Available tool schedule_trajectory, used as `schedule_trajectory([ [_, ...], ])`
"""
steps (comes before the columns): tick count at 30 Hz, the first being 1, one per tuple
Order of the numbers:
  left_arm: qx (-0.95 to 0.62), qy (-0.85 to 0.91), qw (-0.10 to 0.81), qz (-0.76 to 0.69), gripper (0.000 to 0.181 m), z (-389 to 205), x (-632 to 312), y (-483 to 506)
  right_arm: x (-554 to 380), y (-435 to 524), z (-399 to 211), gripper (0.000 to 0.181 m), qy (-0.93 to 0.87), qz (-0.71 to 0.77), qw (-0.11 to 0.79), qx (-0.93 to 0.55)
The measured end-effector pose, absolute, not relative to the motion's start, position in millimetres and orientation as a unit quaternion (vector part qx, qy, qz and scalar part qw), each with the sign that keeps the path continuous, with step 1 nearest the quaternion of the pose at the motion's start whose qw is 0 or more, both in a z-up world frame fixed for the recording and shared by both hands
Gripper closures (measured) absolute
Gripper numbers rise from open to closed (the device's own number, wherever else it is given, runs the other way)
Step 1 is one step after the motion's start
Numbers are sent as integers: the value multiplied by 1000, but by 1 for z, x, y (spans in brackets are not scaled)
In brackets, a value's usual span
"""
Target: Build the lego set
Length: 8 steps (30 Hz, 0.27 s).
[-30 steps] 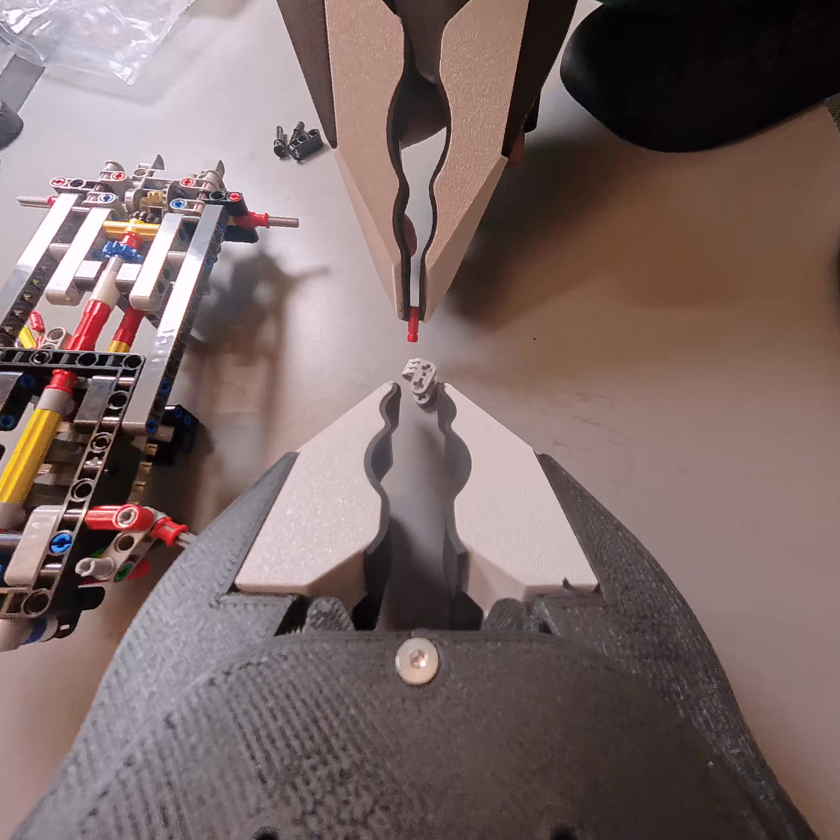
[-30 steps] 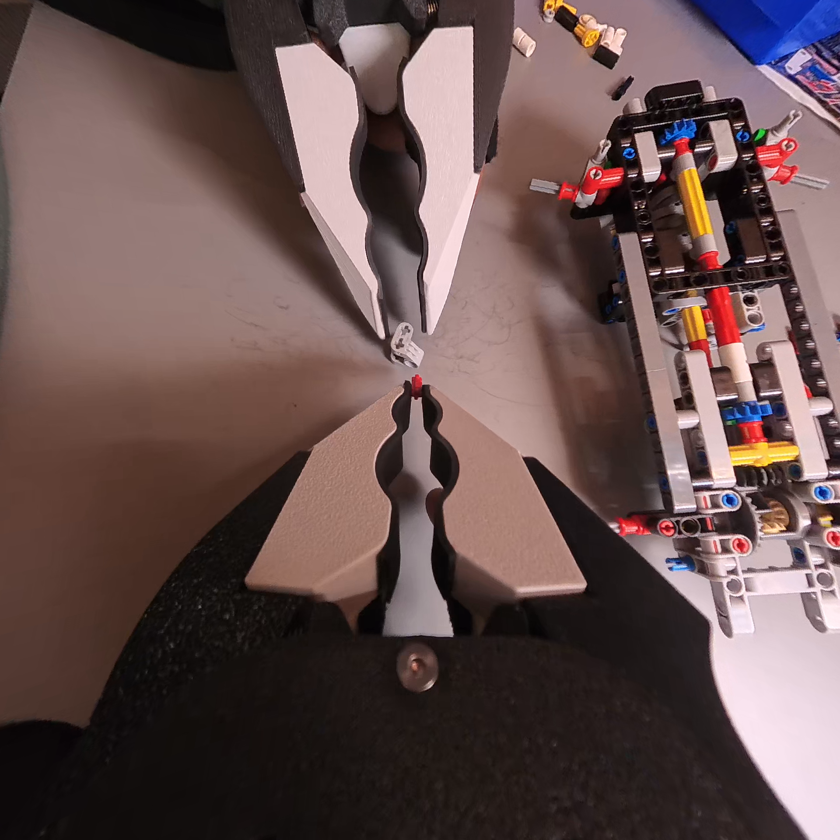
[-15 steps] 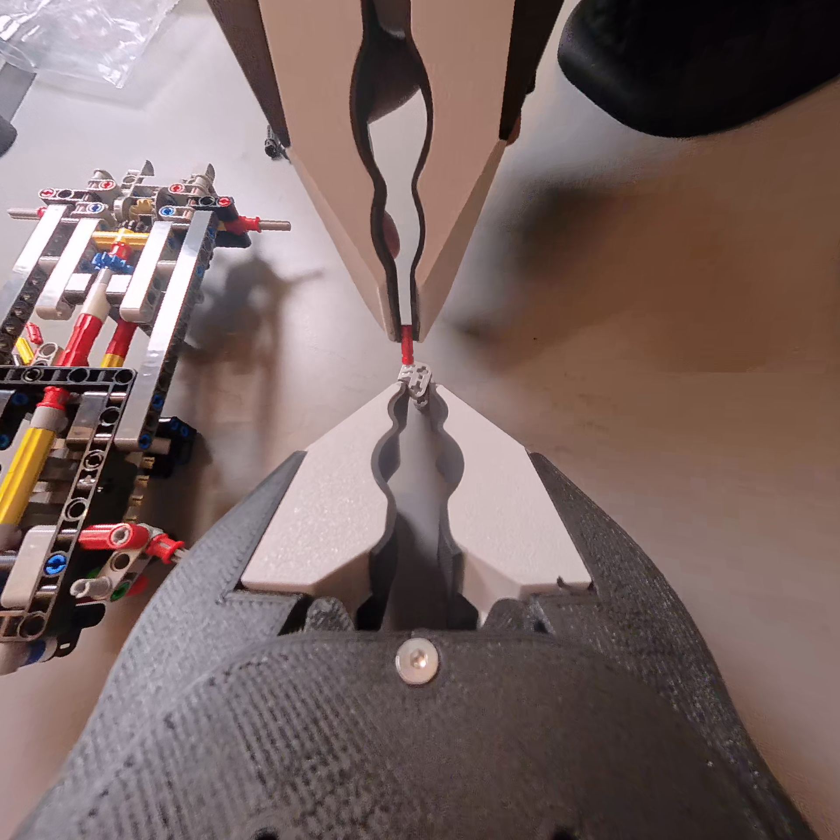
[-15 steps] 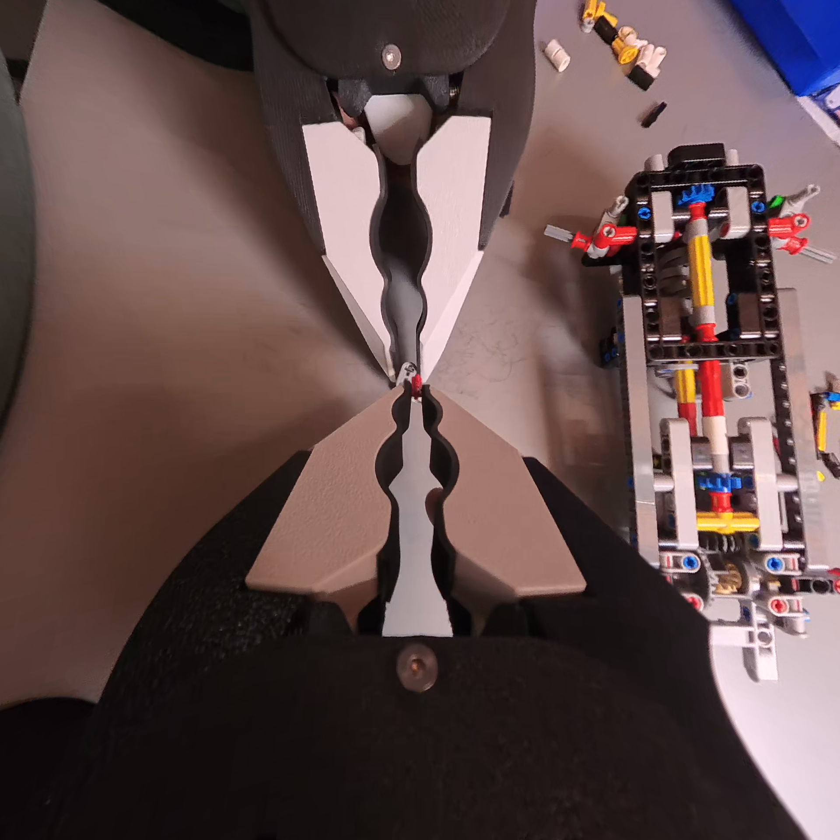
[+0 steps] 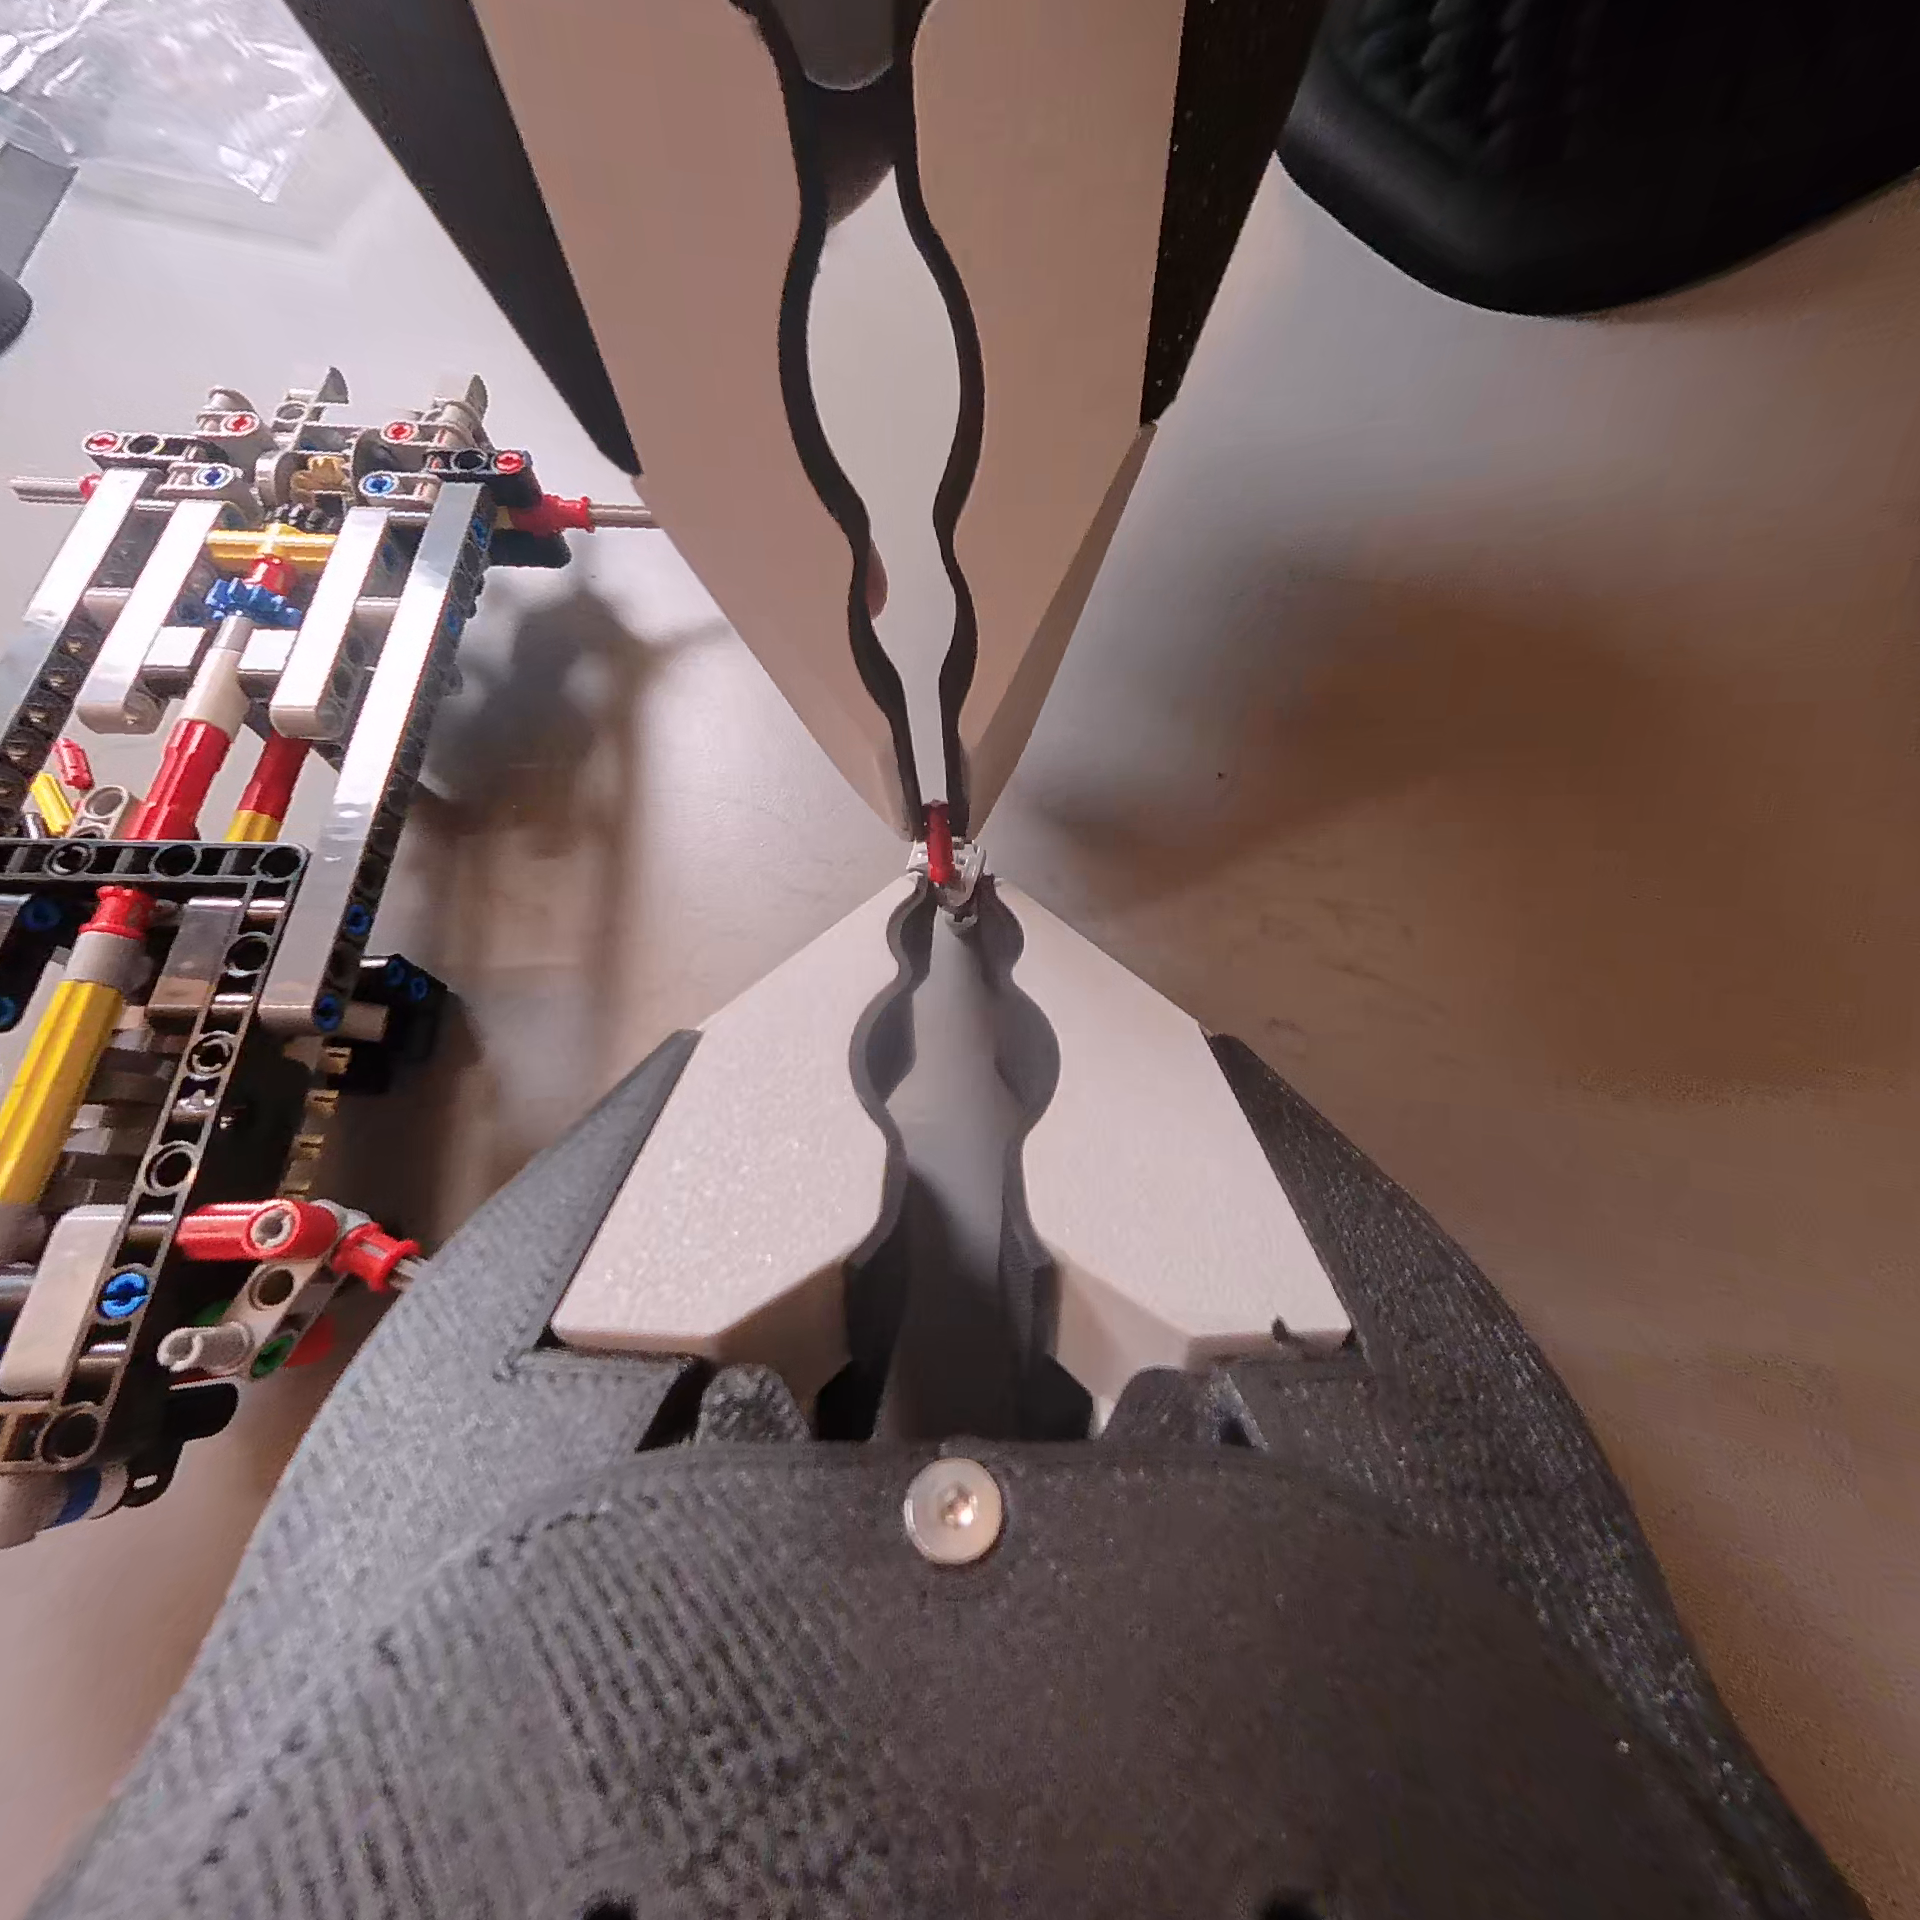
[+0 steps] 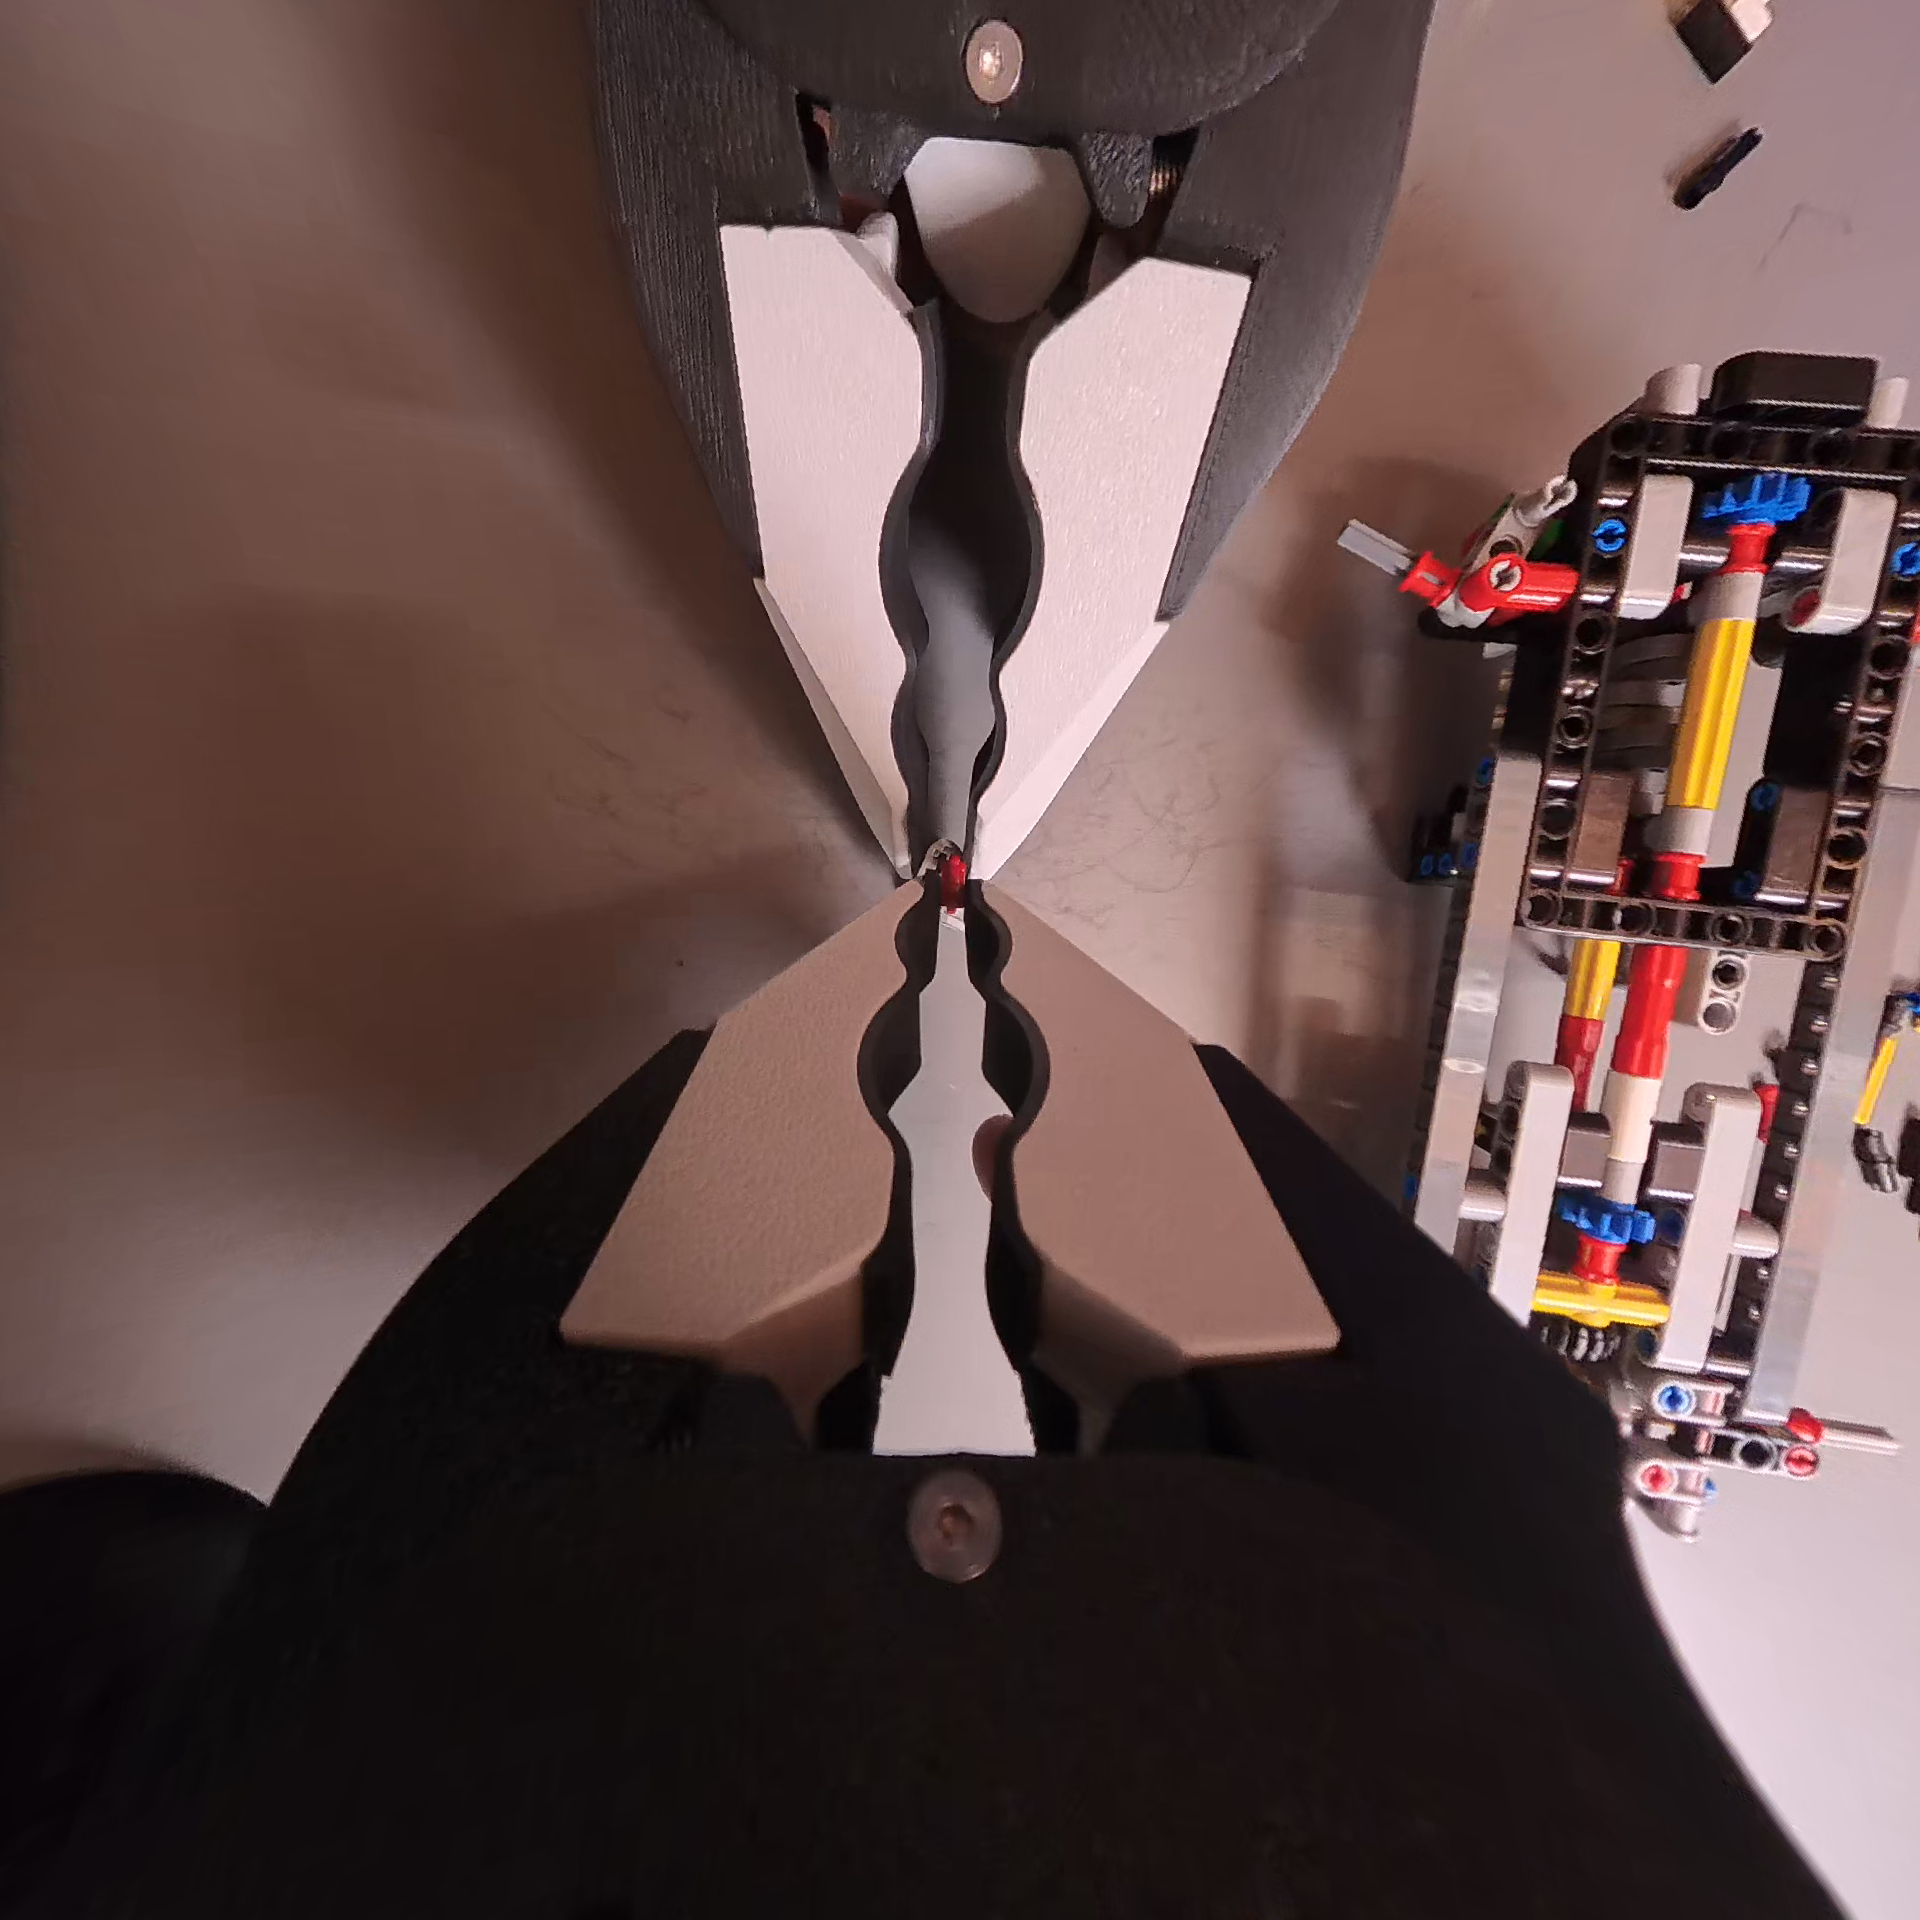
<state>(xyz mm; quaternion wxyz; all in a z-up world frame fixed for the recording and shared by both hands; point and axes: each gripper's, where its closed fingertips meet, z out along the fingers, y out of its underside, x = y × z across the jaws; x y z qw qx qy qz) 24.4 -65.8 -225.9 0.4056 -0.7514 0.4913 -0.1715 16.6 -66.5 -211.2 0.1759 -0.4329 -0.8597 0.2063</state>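
Note:
My left gripper [image 5: 954, 902] is shut on a small grey connector piece [image 5: 961, 878], held above the table. My right gripper [image 6: 943, 902] is shut on a short red pin [image 6: 950, 876]. The two grippers meet tip to tip, and the red pin [image 5: 937, 831] touches a hole of the grey connector [image 6: 932, 857]. In the left wrist view the right gripper [image 5: 933, 821] comes in from the top; in the right wrist view the left gripper [image 6: 940, 847] comes in from the top. The half-built lego chassis [image 5: 197, 831] lies at the left, and at the right in the right wrist view [image 6: 1683, 935].
A clear plastic bag [image 5: 156, 125] lies at the far left of the table. A dark object [image 5: 1610, 145] sits at the top right. Small loose black pieces [image 6: 1714, 166] lie beyond the chassis. The tan table [image 5: 1507, 935] is bare to the right of the grippers.
The two grippers have closed the gap between them. The red pin, a little apart from the grey connector a second ago, now touches it.

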Motion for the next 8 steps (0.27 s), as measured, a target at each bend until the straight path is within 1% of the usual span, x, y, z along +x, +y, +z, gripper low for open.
schedule_trajectory([
  [8, -751, 492, 407, -168, 175, -226, 24, -66, 13, -70, -212, 181, -865, 202, 163, -429],
])
